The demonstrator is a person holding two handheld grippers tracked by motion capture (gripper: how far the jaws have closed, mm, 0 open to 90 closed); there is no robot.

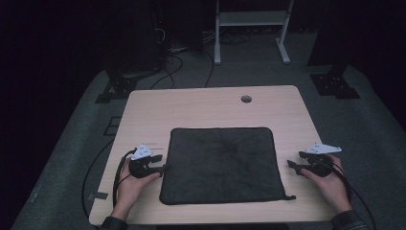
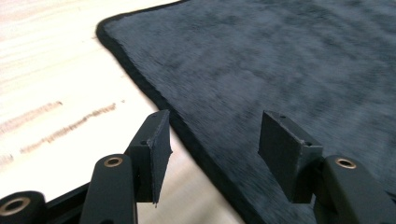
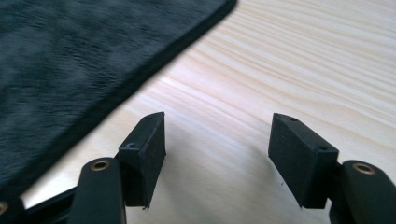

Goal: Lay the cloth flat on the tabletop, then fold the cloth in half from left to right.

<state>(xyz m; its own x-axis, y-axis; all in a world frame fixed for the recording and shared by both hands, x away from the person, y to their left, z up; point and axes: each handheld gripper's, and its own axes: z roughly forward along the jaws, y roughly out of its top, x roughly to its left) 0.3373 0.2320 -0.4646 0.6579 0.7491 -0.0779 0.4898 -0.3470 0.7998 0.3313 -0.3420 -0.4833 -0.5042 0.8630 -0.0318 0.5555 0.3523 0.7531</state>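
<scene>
While both pairs of jaws stood spread and empty, the left gripper (image 1: 158, 168) straddled the left hem of the dark towel (image 1: 221, 163) lying flat mid-table, nearer than the right gripper (image 1: 293, 165), just off its right edge.

A dark grey plush cloth (image 1: 220, 165) lies spread flat on the light wooden table (image 1: 210, 108), roughly square with a stitched black border. It sits toward the near edge, centred, a small tag poking from its near right corner.
</scene>
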